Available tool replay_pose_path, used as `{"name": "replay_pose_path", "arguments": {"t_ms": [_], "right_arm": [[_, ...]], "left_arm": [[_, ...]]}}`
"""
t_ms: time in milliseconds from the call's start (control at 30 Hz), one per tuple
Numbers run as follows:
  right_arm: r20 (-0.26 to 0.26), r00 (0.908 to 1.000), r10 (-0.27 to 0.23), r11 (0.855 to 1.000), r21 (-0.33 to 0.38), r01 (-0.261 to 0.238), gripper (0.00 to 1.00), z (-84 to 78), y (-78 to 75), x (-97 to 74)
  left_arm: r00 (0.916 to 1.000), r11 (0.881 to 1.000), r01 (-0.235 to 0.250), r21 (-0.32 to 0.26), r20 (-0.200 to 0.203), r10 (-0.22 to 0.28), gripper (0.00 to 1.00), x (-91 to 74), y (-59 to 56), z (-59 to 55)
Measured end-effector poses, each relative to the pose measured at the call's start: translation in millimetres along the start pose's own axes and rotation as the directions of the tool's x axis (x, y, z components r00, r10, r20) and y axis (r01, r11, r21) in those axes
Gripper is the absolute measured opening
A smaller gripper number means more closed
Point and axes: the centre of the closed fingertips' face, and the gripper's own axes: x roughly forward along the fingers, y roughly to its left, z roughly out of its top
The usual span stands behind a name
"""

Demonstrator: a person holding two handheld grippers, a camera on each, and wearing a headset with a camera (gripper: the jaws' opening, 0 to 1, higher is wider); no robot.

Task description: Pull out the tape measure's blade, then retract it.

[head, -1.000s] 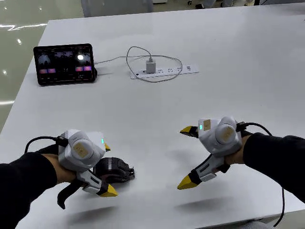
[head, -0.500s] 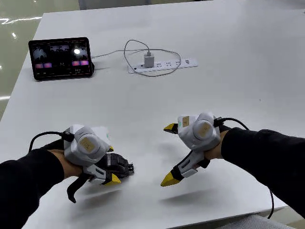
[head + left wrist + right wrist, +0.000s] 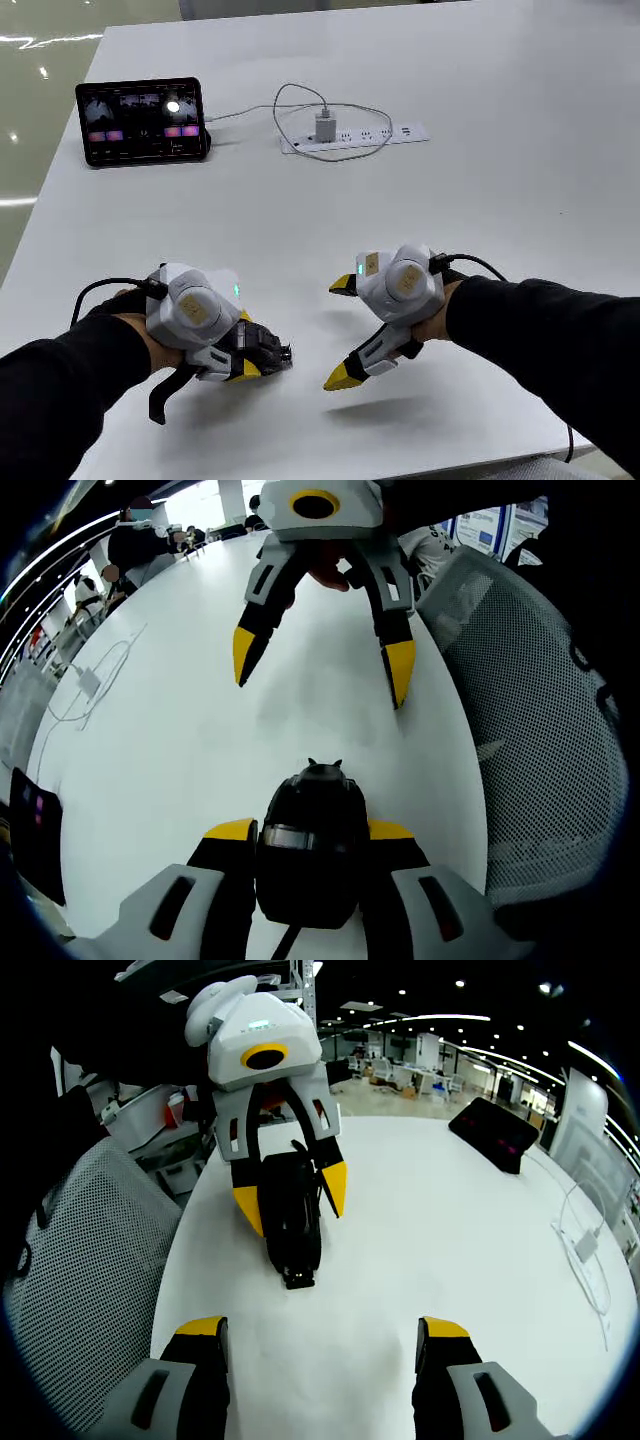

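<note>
Your left hand-held gripper (image 3: 310, 830) was clamped on the black tape measure (image 3: 265, 348), with one yellow-tipped jaw on each side of its case. The case rested on the white table (image 3: 420, 210) near the front edge. Its mouth pointed toward your right hand-held gripper (image 3: 338, 331), which hovered near it with its jaws wide apart, touching nothing. At the far side of the table lay a tablet (image 3: 142, 120) and a power strip (image 3: 355, 137).

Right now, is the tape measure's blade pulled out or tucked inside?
Inside: no blade extends from the tape measure, which the left gripper grips.
</note>
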Motion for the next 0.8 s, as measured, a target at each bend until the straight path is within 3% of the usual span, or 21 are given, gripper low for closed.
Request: {"name": "replay_pose_path", "arguments": {"t_ms": [33, 133, 467, 600, 800], "right_arm": [[-0.01, 0.9999, 0.005, 1.0, 0.002, -0.005, 0.73, -1.8, -0.5, 3.8], [-0.024, 0.9997, 0.011, 1.0, 0.01, -0.01, 0.67, 0.4, 1.7, 14.9], [-0.018, 0.9992, 0.037, 0.998, -0.058, -0.038, 0.49, 19.2, 13.1, 31.1], [-0.033, 0.9992, 0.024, 0.998, -0.058, -0.025, 0.4, 18.0, 10.0, 35.2], [-0.054, 0.9976, 0.043, 0.996, -0.076, -0.047, 0.28, 16.0, 12.7, 38.1]], "left_arm": [[1.0, 0.999, -0.007, -0.045, 0.003, 0.007, 0.34, 0.0, 1.4, 0.9], [0.9999, 0.998, -0.011, -0.063, 0.002, 0.011, 0.34, -0.1, 2.1, 0.1], [0.9998, 0.996, -0.018, -0.083, 0.011, 0.019, 0.34, -0.2, 3.0, -0.8], [0.9995, 0.995, -0.023, -0.095, 0.019, 0.025, 0.34, -0.1, 3.2, -0.2], [0.9995, 0.992, -0.028, -0.12, 0.012, 0.03, 0.34, 0.3, 4.5, -1.3]]}}
